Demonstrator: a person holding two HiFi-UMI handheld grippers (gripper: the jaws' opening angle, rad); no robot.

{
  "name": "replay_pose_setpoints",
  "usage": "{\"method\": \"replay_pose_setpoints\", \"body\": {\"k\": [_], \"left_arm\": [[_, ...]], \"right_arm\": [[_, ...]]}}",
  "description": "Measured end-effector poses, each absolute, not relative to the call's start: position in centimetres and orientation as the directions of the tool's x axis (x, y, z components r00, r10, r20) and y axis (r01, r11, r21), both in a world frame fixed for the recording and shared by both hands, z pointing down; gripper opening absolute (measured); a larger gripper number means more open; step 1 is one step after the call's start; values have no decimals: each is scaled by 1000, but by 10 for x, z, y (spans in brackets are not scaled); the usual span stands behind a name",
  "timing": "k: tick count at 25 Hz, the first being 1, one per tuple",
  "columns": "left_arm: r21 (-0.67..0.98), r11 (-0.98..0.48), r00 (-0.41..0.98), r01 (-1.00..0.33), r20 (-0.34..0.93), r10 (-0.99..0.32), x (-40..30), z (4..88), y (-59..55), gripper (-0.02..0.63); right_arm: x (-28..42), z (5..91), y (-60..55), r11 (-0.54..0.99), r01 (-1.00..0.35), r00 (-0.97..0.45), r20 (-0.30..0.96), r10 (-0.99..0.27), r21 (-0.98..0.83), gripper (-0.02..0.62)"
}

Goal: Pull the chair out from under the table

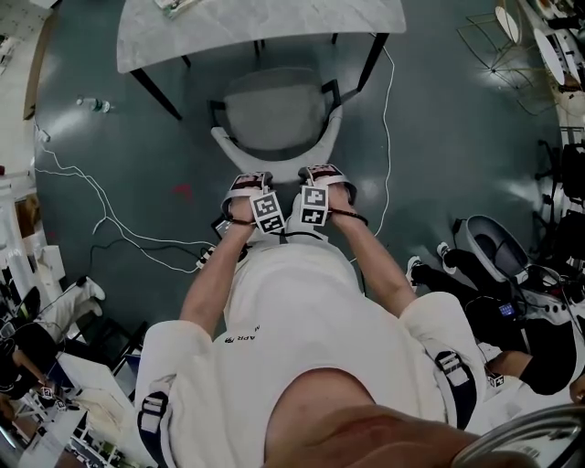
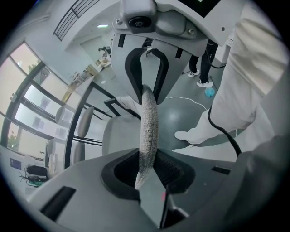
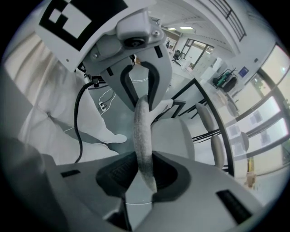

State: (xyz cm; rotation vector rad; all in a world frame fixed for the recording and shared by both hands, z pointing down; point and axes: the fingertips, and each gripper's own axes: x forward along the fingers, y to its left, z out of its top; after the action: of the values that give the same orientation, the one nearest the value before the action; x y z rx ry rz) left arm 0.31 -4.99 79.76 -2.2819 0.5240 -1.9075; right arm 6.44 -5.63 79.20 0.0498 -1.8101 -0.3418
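The grey upholstered chair (image 1: 274, 114) stands with its seat partly under the white marble table (image 1: 256, 27), its curved backrest toward me. My left gripper (image 1: 245, 186) is shut on the left part of the backrest's top rim, and my right gripper (image 1: 324, 175) is shut on the right part, close beside it. In the left gripper view the speckled fabric rim (image 2: 148, 131) runs straight down between the dark pads of the left gripper (image 2: 147, 170). The right gripper view shows the same rim (image 3: 142, 136) pinched in the right gripper (image 3: 144, 174).
White cables (image 1: 110, 219) trail over the dark floor at left, and one (image 1: 388, 137) runs past the table's right leg. A bottle (image 1: 94, 105) lies at far left. Black equipment and a person's feet (image 1: 475, 265) sit at right. A wire chair (image 1: 494, 41) stands at top right.
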Motion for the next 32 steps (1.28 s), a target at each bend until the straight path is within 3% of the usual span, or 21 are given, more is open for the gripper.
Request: {"method": "replay_pose_setpoints", "body": {"k": [32], "left_arm": [[-46, -976, 249, -211, 964, -99, 32, 789, 11, 87]], "right_arm": [[95, 777, 8, 993, 107, -247, 969, -16, 44, 81]]}}
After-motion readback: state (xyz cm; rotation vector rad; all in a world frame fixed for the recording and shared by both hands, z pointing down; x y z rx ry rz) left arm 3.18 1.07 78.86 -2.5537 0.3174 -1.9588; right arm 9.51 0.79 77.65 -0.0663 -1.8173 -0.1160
